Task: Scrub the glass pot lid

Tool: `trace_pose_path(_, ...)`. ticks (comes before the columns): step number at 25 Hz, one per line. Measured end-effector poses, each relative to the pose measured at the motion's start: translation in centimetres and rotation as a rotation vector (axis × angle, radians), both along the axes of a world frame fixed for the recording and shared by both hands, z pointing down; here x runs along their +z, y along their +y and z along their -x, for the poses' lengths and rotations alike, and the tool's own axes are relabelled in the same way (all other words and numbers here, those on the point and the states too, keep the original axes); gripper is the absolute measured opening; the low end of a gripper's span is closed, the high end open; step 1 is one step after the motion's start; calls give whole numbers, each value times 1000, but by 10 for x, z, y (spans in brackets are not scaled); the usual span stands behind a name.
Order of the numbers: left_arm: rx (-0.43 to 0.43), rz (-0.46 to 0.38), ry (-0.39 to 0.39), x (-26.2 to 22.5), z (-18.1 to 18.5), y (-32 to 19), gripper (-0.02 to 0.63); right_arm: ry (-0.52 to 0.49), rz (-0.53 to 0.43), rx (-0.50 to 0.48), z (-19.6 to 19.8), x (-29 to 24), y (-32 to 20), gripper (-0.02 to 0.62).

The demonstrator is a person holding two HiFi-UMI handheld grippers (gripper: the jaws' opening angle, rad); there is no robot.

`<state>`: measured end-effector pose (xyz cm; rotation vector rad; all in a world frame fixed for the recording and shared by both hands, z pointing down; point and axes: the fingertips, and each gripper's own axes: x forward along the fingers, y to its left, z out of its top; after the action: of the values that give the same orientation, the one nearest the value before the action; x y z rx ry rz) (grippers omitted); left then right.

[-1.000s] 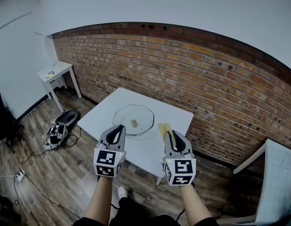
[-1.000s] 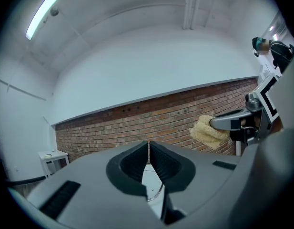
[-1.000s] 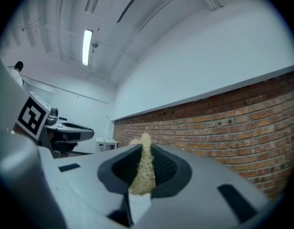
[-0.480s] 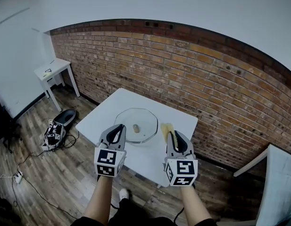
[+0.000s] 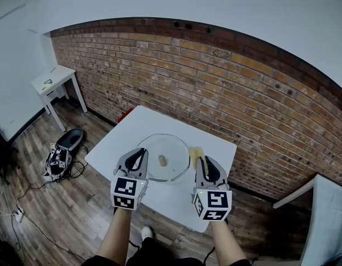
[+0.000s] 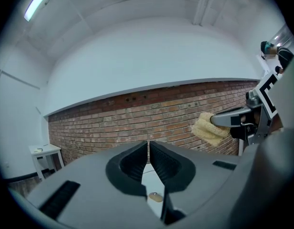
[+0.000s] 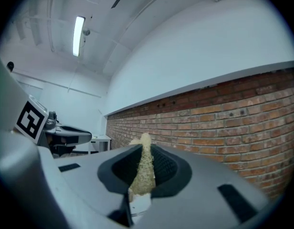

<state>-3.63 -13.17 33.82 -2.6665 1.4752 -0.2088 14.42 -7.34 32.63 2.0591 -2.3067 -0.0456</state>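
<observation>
The glass pot lid (image 5: 172, 148) lies flat on the white table (image 5: 132, 132), its small knob (image 5: 162, 160) in the middle. My left gripper (image 5: 140, 152) hovers over the lid's near left rim, shut and empty. The left gripper view shows its jaws (image 6: 148, 149) pressed together, with the knob (image 6: 155, 197) below the gap. My right gripper (image 5: 202, 160) is at the lid's right edge, shut on a yellow sponge (image 5: 195, 152). In the right gripper view the sponge (image 7: 144, 168) stands squeezed between the jaws and sticks out past them.
A brick wall (image 5: 226, 93) runs right behind the table. A small white side table (image 5: 51, 82) stands far left. A black bag and gear (image 5: 62, 151) with cables lie on the wood floor at left. A white chair (image 5: 326, 215) is at the right.
The head view has moved closer to the table, so the lid now sits nearer, between the two grippers. Both grippers keep the same pose, and the sponge stays held.
</observation>
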Motion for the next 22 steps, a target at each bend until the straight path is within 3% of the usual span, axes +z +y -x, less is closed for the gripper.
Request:
trace_pose_path(15, 87, 2, -8, -3, 22, -116, 18, 5, 17, 63, 36, -1, -110, 57)
trace_pose_path(22, 128, 1, -3, -1, 31, -150, 18, 8, 24, 99, 50, -1, -138, 57)
